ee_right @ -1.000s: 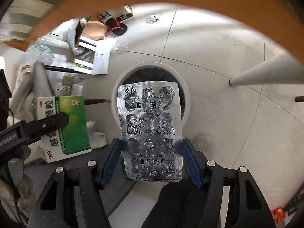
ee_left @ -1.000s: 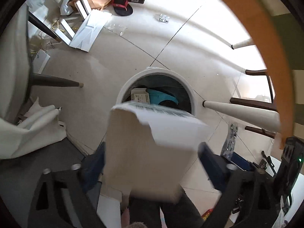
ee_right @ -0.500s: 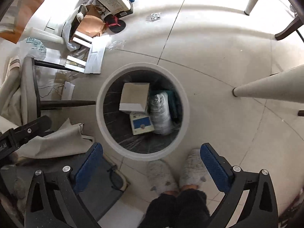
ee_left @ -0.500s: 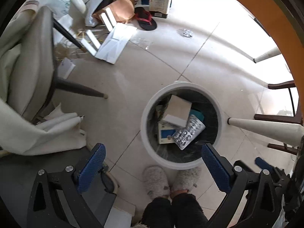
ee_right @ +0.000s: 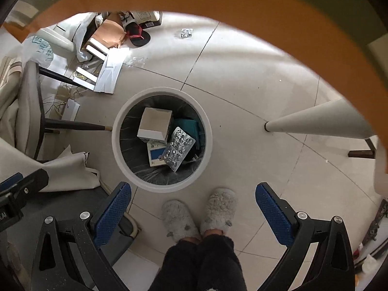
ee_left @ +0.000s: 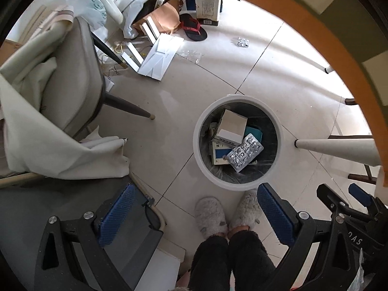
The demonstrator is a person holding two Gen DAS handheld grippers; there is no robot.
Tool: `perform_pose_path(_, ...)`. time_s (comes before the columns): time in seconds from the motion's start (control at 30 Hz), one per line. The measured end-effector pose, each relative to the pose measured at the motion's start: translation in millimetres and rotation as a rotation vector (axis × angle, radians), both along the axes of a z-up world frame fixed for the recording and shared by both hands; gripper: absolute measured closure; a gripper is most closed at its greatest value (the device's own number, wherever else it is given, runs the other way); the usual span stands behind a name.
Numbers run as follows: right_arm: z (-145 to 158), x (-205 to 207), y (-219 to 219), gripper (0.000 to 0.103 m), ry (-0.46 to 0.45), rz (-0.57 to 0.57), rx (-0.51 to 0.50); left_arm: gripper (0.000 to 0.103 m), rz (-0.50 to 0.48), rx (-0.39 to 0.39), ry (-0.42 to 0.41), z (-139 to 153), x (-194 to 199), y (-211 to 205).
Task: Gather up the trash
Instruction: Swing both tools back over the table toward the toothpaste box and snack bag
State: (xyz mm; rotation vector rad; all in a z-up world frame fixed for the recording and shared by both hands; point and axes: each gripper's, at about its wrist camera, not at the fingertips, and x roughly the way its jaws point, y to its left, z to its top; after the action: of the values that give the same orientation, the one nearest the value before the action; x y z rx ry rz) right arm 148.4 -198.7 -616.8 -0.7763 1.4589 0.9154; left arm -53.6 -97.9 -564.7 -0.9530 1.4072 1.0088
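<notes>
Both grippers, left point(ee_left: 194, 215) and right point(ee_right: 192, 209), hung spread and empty; the blister pack point(ee_right: 177, 148) lay in the bin point(ee_right: 116, 143) below. Another pack point(ee_right: 186, 33) waited far ahead; approach low, jaws wide.

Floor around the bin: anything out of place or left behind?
Yes. A small blister pack lies alone on the tiles beyond the bin, and flattened white cardboard and a sandal are strewn near the chair. The bin's contents sit inside, nothing spilled.
</notes>
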Motion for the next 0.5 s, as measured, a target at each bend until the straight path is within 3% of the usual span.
perform_pose_path(0.27, 77.7, -2.6, -14.1, 0.000, 0.001, -0.010, 0.018, 0.000, -0.005, 0.000, -0.004, 71.9, -5.0, -16.0)
perform_pose_path(0.5, 181.7, -3.1, -25.0, 0.000, 0.017, -0.018, 0.047, 0.000, -0.009, 0.014, -0.021, 164.4, -8.1, -25.7)
